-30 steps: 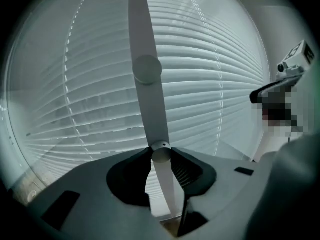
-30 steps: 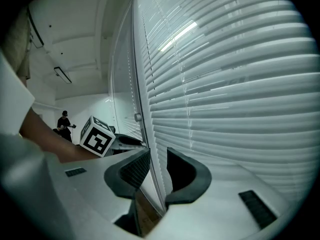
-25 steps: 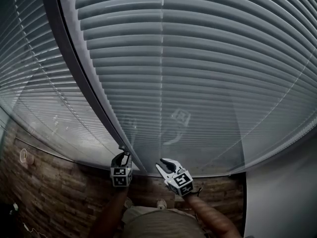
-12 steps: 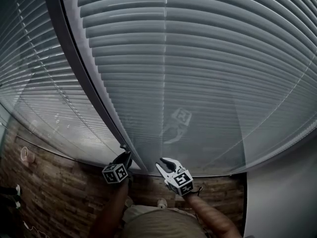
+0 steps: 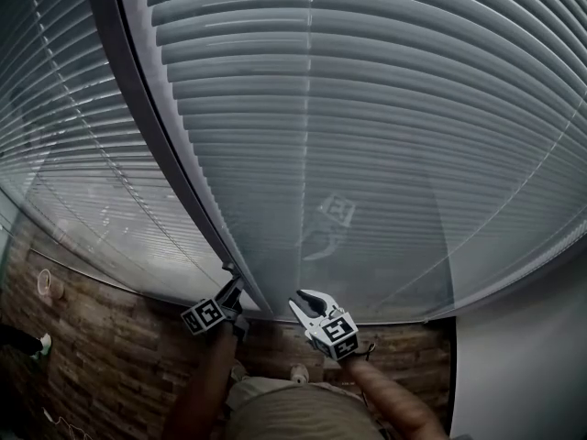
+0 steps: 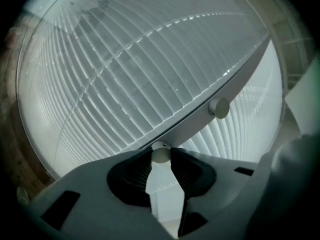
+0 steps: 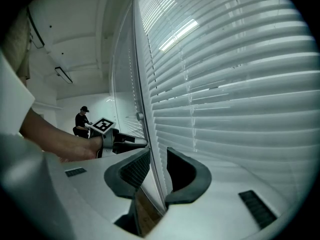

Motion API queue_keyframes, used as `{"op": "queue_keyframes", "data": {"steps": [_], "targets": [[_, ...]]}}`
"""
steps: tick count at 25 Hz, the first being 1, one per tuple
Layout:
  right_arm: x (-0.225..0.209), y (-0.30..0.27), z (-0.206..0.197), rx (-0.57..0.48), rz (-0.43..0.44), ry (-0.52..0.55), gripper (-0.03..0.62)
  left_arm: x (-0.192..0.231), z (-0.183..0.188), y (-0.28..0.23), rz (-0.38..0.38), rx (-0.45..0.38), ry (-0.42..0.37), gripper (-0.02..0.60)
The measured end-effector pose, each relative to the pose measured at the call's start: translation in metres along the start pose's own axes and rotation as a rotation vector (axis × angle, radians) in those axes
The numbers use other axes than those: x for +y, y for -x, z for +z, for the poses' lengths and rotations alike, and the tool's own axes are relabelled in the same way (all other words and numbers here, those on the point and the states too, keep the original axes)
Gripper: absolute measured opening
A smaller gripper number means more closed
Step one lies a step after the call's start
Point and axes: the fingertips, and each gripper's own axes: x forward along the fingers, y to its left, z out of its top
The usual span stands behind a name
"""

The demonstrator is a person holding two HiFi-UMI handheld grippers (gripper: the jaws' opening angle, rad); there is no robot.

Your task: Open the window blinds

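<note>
**A:** The blinds (image 5: 367,154) fill the window ahead of you, slats lying shut. Your left gripper (image 5: 229,291) has its jaws clamped on the small white knob (image 6: 161,153) on the frame (image 5: 151,145).

**B:** Roll your wrist squarely about the knob's axis and don't let it slip. On your right gripper (image 7: 156,155), the jaws are nearly together, apparently holding nothing.

Blinds (image 5: 367,108): pale grey-white slats, even horizontal stripes, thin white cords (image 5: 303,154) running down them. Window post (image 5: 138,126): mid grey. Brick wall (image 5: 83,356): mottled brown, coursed brick pattern. Left tool (image 5: 229,287) and right tool (image 5: 301,301): light grey bodies, dark grey ribbed pads (image 6: 131,173), marker cubes (image 5: 204,316) in black-and-white square patterns. Knob (image 6: 160,154): off-white. Trousers (image 5: 275,411): beige. Side wall (image 5: 523,365): flat light grey.
</note>
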Motion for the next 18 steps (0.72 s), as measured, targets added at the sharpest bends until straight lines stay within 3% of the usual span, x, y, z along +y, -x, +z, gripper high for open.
{"op": "queue_keyframes", "data": {"steps": [2, 8, 18], "targets": [[0.002, 0.001, 0.001, -0.002, 0.002, 0.001, 0.109, -0.001, -0.001, 0.0, -0.041, -0.004, 0.09, 0.135], [0.012, 0.002, 0.004, 0.001, 0.019, -0.009, 0.109, -0.003, -0.002, 0.001, -0.099, -0.01, 0.221, 0.135], [0.019, 0.0, 0.004, 0.007, 0.031, -0.003, 0.109, -0.013, 0.001, 0.003, -0.241, -0.087, 0.579, 0.135]]}}
